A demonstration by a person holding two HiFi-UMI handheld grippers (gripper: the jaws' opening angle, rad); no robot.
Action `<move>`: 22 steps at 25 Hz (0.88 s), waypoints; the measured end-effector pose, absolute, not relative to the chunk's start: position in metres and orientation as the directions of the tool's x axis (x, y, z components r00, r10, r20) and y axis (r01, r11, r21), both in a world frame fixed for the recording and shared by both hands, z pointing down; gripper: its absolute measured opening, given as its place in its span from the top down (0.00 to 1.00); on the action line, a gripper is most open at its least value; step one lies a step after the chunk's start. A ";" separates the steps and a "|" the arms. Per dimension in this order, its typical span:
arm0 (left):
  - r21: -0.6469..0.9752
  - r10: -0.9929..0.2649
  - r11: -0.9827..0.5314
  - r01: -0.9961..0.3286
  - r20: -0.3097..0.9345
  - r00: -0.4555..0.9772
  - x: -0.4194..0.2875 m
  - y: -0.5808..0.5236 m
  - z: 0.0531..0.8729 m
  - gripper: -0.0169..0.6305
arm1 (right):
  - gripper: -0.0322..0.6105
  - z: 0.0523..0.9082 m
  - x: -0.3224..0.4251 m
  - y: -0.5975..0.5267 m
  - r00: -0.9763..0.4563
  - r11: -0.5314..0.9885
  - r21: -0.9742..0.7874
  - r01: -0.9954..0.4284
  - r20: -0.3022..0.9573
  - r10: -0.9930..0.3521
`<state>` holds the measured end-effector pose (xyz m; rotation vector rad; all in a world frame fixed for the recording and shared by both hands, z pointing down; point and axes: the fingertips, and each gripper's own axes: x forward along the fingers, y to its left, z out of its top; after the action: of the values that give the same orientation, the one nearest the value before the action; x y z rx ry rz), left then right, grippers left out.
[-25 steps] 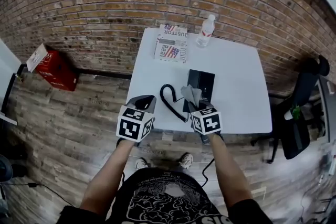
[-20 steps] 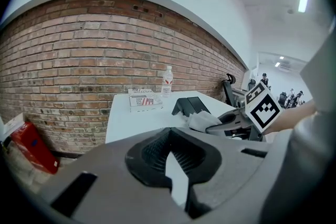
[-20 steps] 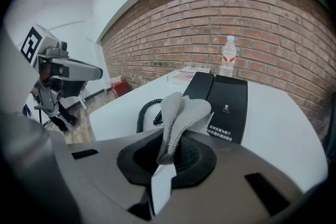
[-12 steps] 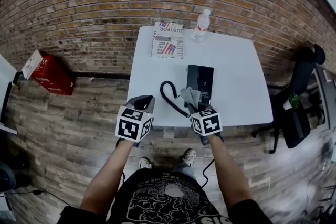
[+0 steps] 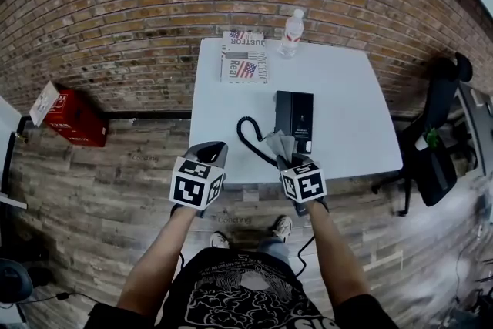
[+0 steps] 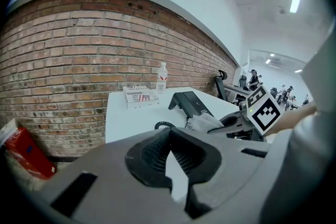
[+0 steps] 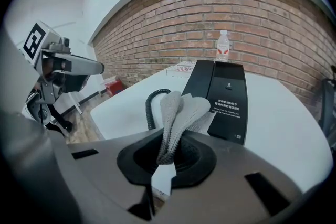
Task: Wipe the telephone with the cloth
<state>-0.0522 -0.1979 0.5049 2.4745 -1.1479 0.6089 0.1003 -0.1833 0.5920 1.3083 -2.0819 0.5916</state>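
Observation:
A black telephone [image 5: 294,118] lies on the white table [image 5: 347,100], its coiled cord [image 5: 250,139] looping to its left. My right gripper [image 5: 286,158] is shut on a grey cloth [image 5: 281,144], which hangs just over the phone's near end. In the right gripper view the cloth [image 7: 178,113] stands bunched out of the right gripper [image 7: 170,157], in front of the telephone [image 7: 223,97] and cord [image 7: 152,105]. My left gripper [image 5: 214,150] hovers at the table's near left edge; in its own view the left gripper [image 6: 169,152] is shut with nothing in it.
A stack of books [image 5: 243,58] and a water bottle [image 5: 291,33] stand at the table's far edge by the brick wall. A red box [image 5: 65,115] sits on the wooden floor to the left. A black office chair [image 5: 439,142] is to the right.
The head view has drifted, so the table sits slightly higher in frame. Both grippers keep their poses, and the right one still holds the cloth.

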 end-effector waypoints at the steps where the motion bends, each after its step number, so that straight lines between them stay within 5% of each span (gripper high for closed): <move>1: 0.127 -0.631 -0.614 -0.779 0.515 0.581 -0.053 -0.198 0.505 0.96 | 0.93 0.592 0.100 -0.183 -0.330 0.411 -0.054 -0.910 0.693 -0.641; 22: 0.123 -0.648 -0.580 -0.806 0.530 0.547 -0.034 -0.221 0.502 0.96 | 0.93 0.485 0.154 -0.242 -0.342 0.405 -0.005 -0.914 0.544 -0.766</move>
<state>-0.0338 -0.2208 0.5023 2.4343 -1.1932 0.6223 0.1537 -0.2423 0.4852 1.4328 -2.2044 0.4304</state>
